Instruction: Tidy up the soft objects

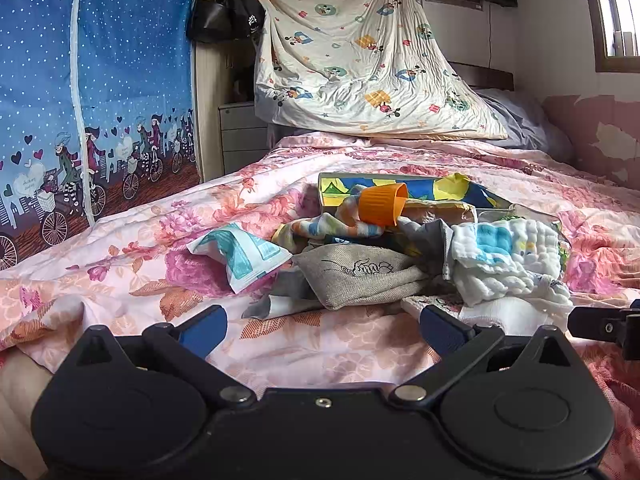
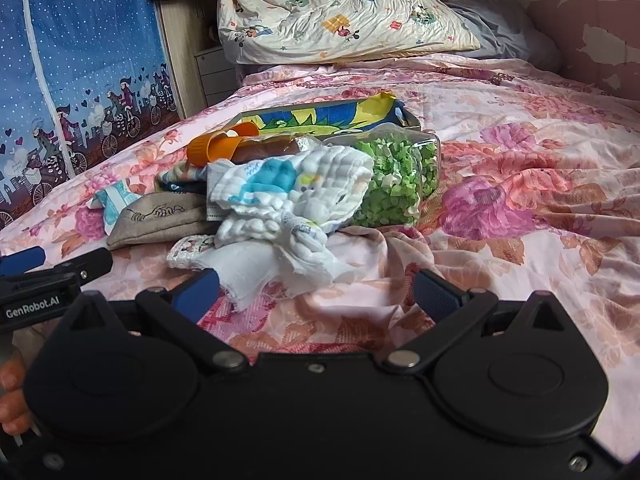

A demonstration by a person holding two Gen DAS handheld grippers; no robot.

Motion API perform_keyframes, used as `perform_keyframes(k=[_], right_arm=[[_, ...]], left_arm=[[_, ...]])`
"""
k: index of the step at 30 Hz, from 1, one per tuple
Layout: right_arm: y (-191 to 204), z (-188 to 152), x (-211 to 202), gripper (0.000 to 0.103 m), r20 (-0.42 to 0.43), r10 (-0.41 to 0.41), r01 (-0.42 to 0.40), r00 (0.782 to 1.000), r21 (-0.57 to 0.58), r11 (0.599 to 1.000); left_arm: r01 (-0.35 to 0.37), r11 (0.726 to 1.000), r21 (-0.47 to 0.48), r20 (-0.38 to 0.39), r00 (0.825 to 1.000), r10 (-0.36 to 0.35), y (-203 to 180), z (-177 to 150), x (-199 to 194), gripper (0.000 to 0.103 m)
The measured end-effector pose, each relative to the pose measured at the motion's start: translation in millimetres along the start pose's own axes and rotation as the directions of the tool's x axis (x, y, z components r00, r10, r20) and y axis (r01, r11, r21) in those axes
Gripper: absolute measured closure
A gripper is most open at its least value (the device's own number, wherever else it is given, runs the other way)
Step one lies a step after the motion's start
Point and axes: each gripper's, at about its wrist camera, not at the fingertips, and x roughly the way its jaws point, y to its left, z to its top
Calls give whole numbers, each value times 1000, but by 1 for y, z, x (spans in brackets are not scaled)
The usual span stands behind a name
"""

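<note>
The soft objects lie in one loose heap at the middle of the bed, on the pink floral bedspread (image 2: 520, 184). Nearest the grippers sits a white quilted muslin cloth (image 2: 288, 196) with blue patches, crumpled and draped partly over a clear bag of green pieces (image 2: 396, 176) on its right. To its left rests a grey linen pouch (image 1: 360, 276), lying flat, with a teal-and-white packet (image 1: 244, 256) further left. An orange plastic cup (image 1: 384, 204) lies tipped on its side on top of the heap, against a blue-and-yellow printed box (image 1: 420, 190) at the far side. The overlap suggests the items were dumped together and not yet sorted.

The left gripper (image 1: 322, 330) is held low over the bedspread, just short of the pouch, jaws spread wide and empty. The right gripper (image 2: 316, 290) is level beside it, also spread wide and empty, its left finger (image 2: 196, 290) close to the frayed edge of the muslin cloth. Both point toward the far headboard end, where a cartoon-print pillow (image 1: 360, 60) leans.
</note>
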Motion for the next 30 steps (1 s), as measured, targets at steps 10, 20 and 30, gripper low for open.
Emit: perform_keyframes(k=[10,20,30], right_arm=[[-2,0,0,0,5,-7,7,1000,1,1000],[-3,0,-1,0,5,-8,8,1000,0,1000],[-2,0,-1,0,5,-8,8,1000,0,1000]], left_arm=[[0,1000,0,1,1000,0,0,0,0,1],[0,1000,0,1,1000,0,0,0,0,1],[0,1000,0,2,1000,0,0,0,0,1]])
